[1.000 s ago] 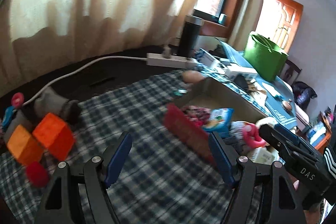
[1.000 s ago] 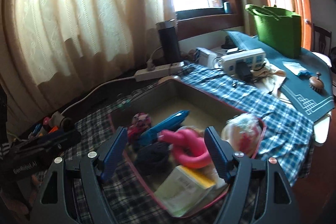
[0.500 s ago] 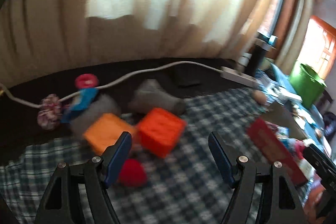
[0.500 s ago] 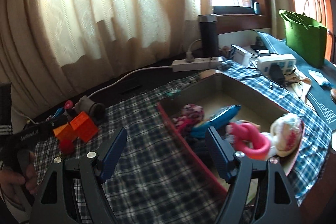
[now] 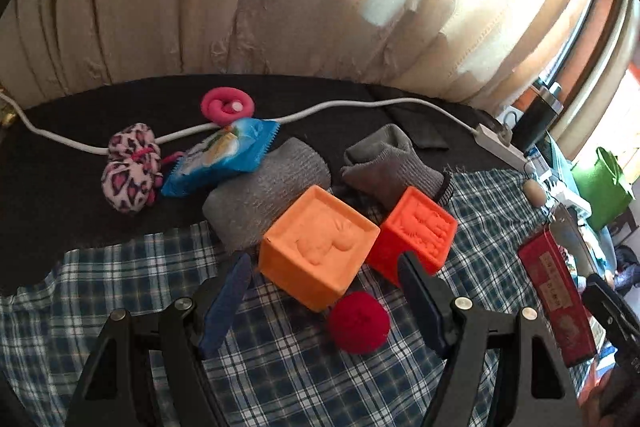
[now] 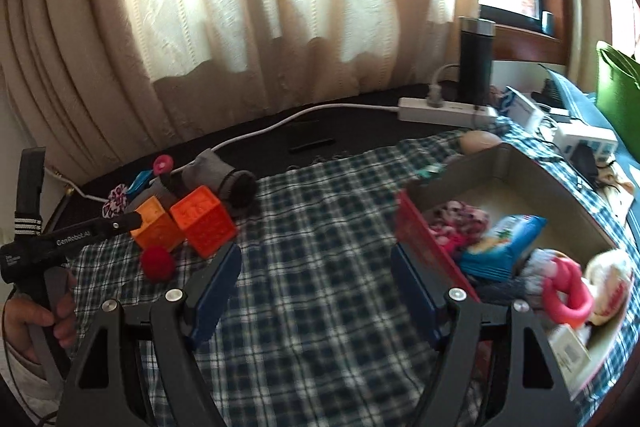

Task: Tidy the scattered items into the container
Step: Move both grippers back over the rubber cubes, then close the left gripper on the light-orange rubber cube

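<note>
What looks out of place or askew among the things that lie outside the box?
The light orange embossed rubber cube sits tilted, leaning on the grey knitted sock roll, not flat on the checked cloth. The blue snack packet and leopard-print fabric bundle lie across the white power cable. Nothing seems spilled or damaged.

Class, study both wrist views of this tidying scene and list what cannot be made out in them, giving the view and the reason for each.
- Relief pictures on the orange block and red-orange block, left wrist view: too faint to identify.
- Contents at the container's near end, right wrist view: blurred.
- Lettering on the container's red side, left wrist view: too small.
- Right hand-held gripper, left wrist view: cut off by the edge.
</note>
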A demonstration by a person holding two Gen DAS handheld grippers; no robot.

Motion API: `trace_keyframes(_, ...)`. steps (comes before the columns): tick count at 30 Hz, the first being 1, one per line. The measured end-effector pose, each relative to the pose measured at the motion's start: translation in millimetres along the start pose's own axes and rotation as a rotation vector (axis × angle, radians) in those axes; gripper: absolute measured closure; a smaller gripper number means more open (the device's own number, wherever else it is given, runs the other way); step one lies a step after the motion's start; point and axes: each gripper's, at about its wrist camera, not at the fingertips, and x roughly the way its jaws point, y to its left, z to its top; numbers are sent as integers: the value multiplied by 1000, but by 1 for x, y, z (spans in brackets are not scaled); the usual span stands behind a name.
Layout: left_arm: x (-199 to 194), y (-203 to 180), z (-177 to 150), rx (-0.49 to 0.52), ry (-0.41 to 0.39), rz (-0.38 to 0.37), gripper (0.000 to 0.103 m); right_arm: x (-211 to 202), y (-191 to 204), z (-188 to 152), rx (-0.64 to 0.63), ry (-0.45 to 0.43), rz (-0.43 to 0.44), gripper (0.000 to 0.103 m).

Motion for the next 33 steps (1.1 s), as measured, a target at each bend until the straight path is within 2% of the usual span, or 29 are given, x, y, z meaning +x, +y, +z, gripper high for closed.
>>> trace_keyframes(4,9,-6,-3,72,-19,0,26,13,8,2,-19,27,15,23)
trace_keyframes(8,19,-7,-5,132,-55,41,26,27,14,3,-34,57,22,23)
trace_keyframes(15,24,-2,-4,155,-74,2,27,55,33,10,-81,119,59,23)
trace_keyframes(16,24,-3,-4,163,-74,-3,30,59,37,12,-94,129,66,23)
trace_keyframes(17,24,-4,-5,172,-71,-10,35,63,40,13,-105,135,72,23)
trace_keyframes(22,23,-9,-6,197,-58,-37,36,82,60,20,-178,158,101,23)
trace_keyframes(26,20,-13,-5,219,-37,-64,36,90,60,17,-170,163,108,23)
trace_keyframes(33,14,-30,-9,321,-2,-96,36,105,56,11,-146,172,119,23)
